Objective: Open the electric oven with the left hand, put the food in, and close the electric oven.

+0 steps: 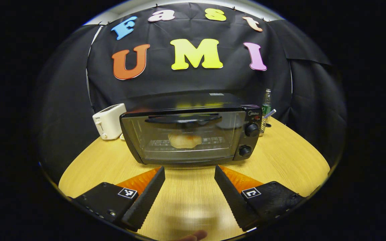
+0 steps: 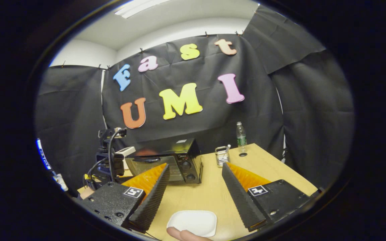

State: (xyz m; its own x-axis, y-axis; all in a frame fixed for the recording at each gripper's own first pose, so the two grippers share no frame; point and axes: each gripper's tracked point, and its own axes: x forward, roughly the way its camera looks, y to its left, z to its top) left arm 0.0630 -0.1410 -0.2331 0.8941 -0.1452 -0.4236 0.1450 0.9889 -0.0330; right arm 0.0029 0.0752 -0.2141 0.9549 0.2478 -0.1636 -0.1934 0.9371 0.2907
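The black electric oven [image 1: 193,134] stands on the wooden table [image 1: 280,157] with its glass door closed. Through the glass a pale browned piece of food [image 1: 183,140] lies on the rack. My left gripper [image 1: 189,169] is open just in front of the door, a short way off, with nothing between its fingers. In the right gripper view the oven [image 2: 176,160] is farther off to the left. My right gripper [image 2: 195,165] is open and holds nothing. It hovers over an empty white dish [image 2: 193,222] near the table's front edge.
A white toaster [image 1: 109,121] stands left of the oven, and a plastic bottle [image 1: 266,107] behind its right side. A glass jar [image 2: 222,156] and the bottle [image 2: 241,137] sit right of the oven. A black rig with cables [image 2: 107,157] is at the oven's left front. A fingertip [image 2: 183,234] touches the dish.
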